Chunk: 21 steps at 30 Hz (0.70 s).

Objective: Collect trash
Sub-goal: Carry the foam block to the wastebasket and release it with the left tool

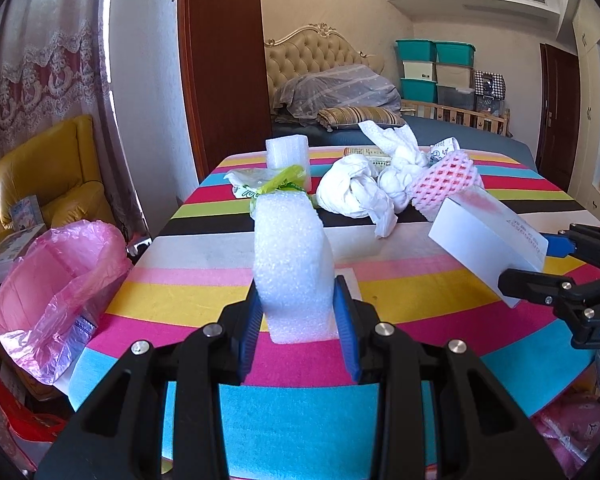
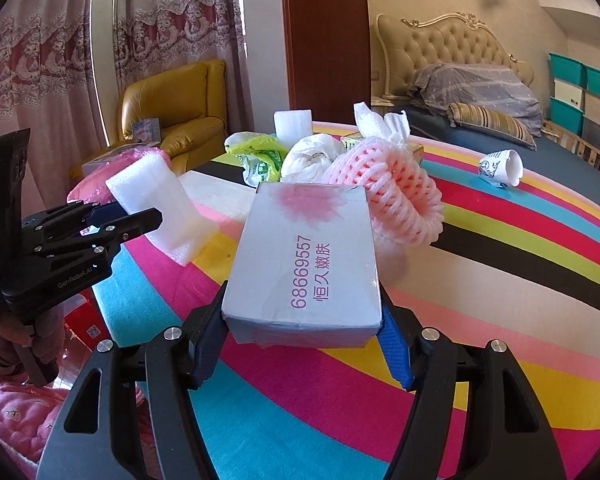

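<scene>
You are holding a gripper in each hand over the striped table [image 1: 204, 264], and both are carrying trash. Your left gripper [image 1: 296, 316] is clamping its blue pads [image 1: 247, 320] on a white foam block [image 1: 294, 264] — the block is standing upright between the jaws, rising well past the fingertips and clear of the cloth. In the right wrist view the same left gripper [image 2: 134, 218] is showing at the left edge, with the foam block [image 2: 160, 204] tilting out of it above the table's rim.

Your right gripper [image 2: 304, 320] is gripping a white box [image 2: 304, 260] with pink print across its width; the box is filling the gap between the jaws and sticking forward beyond them, its far end almost touching a pink foam net [image 2: 384, 196]. From the left wrist camera the right gripper [image 1: 540, 264] is coming in from the right, holding the white box [image 1: 488, 240] tilted above the cloth.

Ahead of both sets of jaws the rest of the pile is lying on the table: a crumpled white bag [image 1: 352, 194], a knotted tissue wad [image 1: 396, 160], a green-printed plastic bag [image 1: 268, 188], a second foam block [image 1: 287, 154] standing behind it, and a paper cup [image 2: 500, 168] on its side, far right of the right jaws. Left of the left jaws — off the table's edge — a bin lined with a pink bag [image 1: 60, 280] is sitting open.
</scene>
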### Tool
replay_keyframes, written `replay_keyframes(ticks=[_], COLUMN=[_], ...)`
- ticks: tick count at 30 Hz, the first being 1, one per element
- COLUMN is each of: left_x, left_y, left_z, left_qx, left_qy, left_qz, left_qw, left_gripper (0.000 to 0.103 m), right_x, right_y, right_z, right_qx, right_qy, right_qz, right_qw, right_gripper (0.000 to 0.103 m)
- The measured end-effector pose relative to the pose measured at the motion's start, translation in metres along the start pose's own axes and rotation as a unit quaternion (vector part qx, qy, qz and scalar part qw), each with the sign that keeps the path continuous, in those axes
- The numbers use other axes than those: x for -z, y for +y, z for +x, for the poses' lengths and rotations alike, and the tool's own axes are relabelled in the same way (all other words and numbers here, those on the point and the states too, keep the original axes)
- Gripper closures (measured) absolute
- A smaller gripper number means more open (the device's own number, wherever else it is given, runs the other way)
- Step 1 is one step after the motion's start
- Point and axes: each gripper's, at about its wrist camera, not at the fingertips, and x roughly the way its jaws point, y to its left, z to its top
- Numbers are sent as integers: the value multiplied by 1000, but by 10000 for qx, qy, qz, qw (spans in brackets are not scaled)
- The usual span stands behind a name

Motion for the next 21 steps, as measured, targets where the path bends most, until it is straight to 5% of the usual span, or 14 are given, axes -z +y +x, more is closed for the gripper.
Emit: replay_keyframes(ticks=[21], left_x=[11], left_y=[29], left_z=[-25], left_qx=[-413], left_qy=[-98], left_qz=[-230], left_qw=[9988], left_gripper=[69], right_x=[-6], right_y=[38], right_z=[-25], right_qx=[-152], right_qy=[-542], right_qz=[-790], right_qw=[9953], right_gripper=[40])
